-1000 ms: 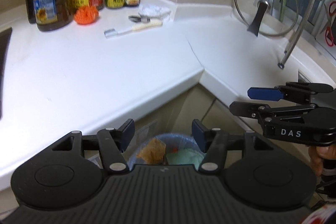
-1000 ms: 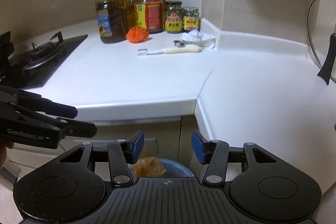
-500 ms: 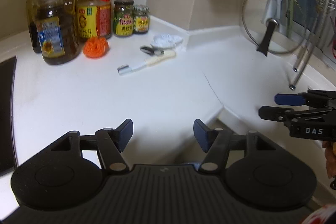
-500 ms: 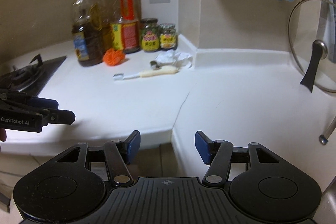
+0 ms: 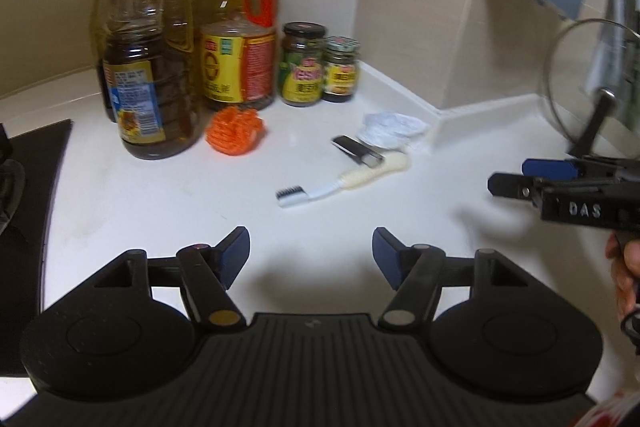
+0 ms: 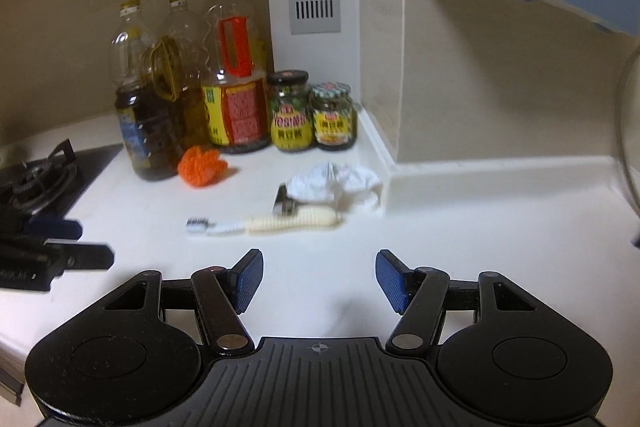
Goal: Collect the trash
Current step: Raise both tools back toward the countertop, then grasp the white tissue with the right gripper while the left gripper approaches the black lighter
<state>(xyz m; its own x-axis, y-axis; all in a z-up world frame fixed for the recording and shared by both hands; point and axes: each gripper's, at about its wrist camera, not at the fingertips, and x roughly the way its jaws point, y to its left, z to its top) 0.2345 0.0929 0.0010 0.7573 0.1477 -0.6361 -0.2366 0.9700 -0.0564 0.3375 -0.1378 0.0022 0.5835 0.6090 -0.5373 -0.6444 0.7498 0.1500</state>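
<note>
Jaws: left gripper (image 5: 311,253) and right gripper (image 6: 319,279) both empty, blue pads wide apart and opening, nothing between them; each hangs over the bare white countertop (image 5: 160,203).

Progress, as judged: no trash in hand, pickup not begun. Likely trash left on the counter, lower middle of the right wrist view, left to right:
- orange mesh ball (image 6: 202,167), just beside the oil bottles;
- brush with cream handle (image 6: 264,223), lying flat;
- small metal-and-black item (image 6: 285,203), touching the brush handle; kind unclear;
- crumpled white tissue (image 6: 340,183), in the counter corner, touching the raised ledge.
No bin in view in either frame.

Writing, left to right:
- stove burner (image 6: 36,179), far left: none legible;
- oil bottles (image 5: 152,67): blue-and-yellow label, print too small;
- yellow-and-red labelled bottle (image 6: 236,83), red handle: text blurred;
- two jars (image 6: 312,115): yellow labels, red wording unreadable;
- body of the right gripper, right edge of the left wrist view: "DAS" (image 5: 585,209);
- glass lid (image 5: 584,75), right edge: none.
</note>
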